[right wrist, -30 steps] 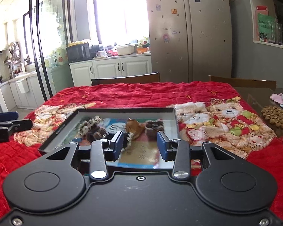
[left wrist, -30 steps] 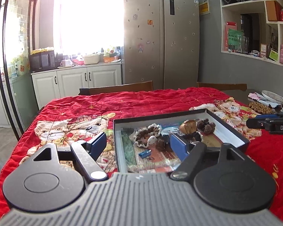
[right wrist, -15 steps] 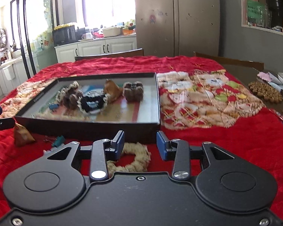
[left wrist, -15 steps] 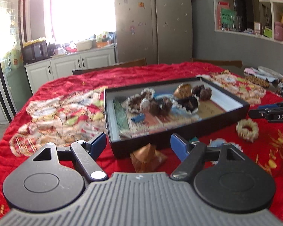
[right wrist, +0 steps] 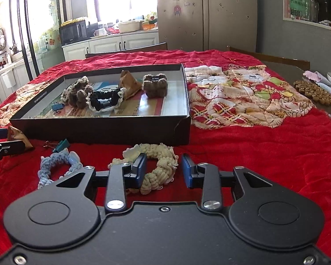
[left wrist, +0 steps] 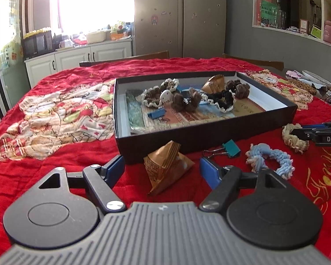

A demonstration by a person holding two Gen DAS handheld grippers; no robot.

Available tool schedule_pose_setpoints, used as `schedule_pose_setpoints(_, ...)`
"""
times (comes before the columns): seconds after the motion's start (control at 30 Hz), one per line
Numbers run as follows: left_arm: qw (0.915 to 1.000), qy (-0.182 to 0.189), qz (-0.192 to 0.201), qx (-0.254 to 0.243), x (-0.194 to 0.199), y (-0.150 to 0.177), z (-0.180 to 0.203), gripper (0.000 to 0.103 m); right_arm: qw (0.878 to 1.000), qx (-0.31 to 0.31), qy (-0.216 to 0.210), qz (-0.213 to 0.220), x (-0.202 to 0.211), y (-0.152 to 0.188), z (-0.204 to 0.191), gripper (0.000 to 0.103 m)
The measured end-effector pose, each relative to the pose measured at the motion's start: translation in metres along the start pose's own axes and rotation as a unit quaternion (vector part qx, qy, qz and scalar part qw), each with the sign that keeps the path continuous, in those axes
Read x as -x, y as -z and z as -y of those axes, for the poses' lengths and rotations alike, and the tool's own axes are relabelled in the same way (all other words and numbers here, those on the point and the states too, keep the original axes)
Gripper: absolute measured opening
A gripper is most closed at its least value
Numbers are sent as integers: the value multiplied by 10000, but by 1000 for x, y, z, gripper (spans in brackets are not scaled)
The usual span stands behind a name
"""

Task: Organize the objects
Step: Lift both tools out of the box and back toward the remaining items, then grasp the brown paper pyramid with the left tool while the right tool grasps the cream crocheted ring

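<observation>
A black shallow box (left wrist: 209, 142) (right wrist: 103, 130) on the red cloth holds several scrunchies, a brown packet and a blue clip. In front of it lie a brown pyramid packet (left wrist: 166, 165), a teal binder clip (left wrist: 230, 148) (right wrist: 63, 144), a light blue scrunchie (left wrist: 269, 156) (right wrist: 55, 165) and a cream scrunchie (right wrist: 156, 165) (left wrist: 294, 138). My left gripper (left wrist: 162, 170) is open, its fingers either side of the brown packet. My right gripper (right wrist: 164, 170) is open around the cream scrunchie's right part.
A red quilted cloth (right wrist: 264, 145) with a patchwork bear print covers the table. A brown beaded mat (right wrist: 313, 90) and dishes sit at the far right edge. Chair backs (left wrist: 125, 58) stand behind the table, with a fridge and cabinets beyond.
Both grippers have pulled back from over the box and dropped low in front of it. The loose packet, clip and scrunchies have come into view between the fingers.
</observation>
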State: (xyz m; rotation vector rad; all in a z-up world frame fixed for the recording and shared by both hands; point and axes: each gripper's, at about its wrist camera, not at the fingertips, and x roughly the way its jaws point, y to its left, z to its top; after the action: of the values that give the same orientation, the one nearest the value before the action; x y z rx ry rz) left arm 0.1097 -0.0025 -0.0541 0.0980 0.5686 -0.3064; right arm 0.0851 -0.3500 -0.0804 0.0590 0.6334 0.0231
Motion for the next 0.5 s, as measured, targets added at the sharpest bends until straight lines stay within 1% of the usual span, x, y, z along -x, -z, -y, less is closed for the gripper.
schedule_pose_setpoints(0.13, 10000, 15, -58, 39, -4, 1, 0, 81, 10000, -29, -10, -17, -1, 1, 2, 31)
schedule_pose_setpoints(0.33, 9997, 73, -137, 161, -7, 2, -3, 73, 10000, -10, 6, -44, -3, 2, 1, 30)
schedule_pose_setpoints(0.43, 9994, 115, -228, 235, -9, 2, -4, 66, 10000, -4, 10, -46, -4, 2, 1, 28)
schedule_pose_setpoints(0.5, 9992, 128, -245, 295, -9, 3, -5, 60, 10000, 1, 5, -44, -4, 2, 1, 26)
